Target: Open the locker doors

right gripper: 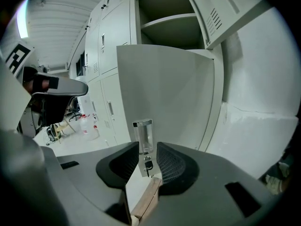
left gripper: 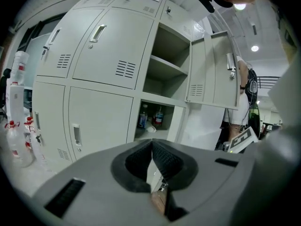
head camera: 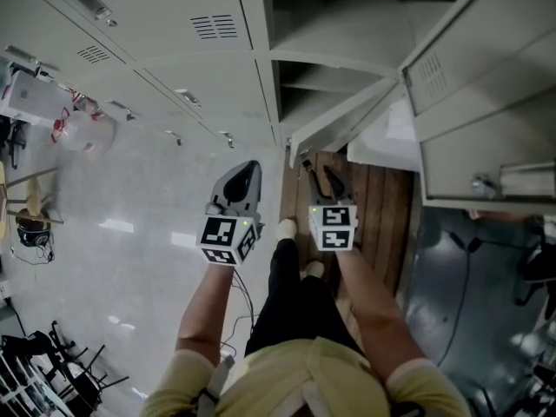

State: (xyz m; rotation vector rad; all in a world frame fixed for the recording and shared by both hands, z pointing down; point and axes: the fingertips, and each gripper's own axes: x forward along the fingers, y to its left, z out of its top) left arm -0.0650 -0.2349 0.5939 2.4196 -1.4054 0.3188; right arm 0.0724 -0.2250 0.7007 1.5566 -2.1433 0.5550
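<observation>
The grey lockers (head camera: 156, 7) have several closed doors at the left and open compartments (head camera: 330, 24) at the right. The lower door (right gripper: 169, 93) stands swung out, and its handle (right gripper: 143, 135) sits between the jaws of my right gripper (right gripper: 146, 147). A thin gap shows beside the handle, so the pads do not press it. In the head view the right gripper (head camera: 318, 174) reaches to that door's edge (head camera: 339, 120). My left gripper (head camera: 248, 170) hangs beside it, shut and empty, facing the locker bank (left gripper: 101, 46) with its tips (left gripper: 151, 144) together.
Two upper doors (head camera: 469, 50) hang open at the right, above my right arm. Bottles (left gripper: 159, 116) stand in the open lower compartment. A wooden board (head camera: 373, 207) lies on the floor under the open door. Plastic jugs (head camera: 82, 129) and chairs (head camera: 52, 363) stand at the left.
</observation>
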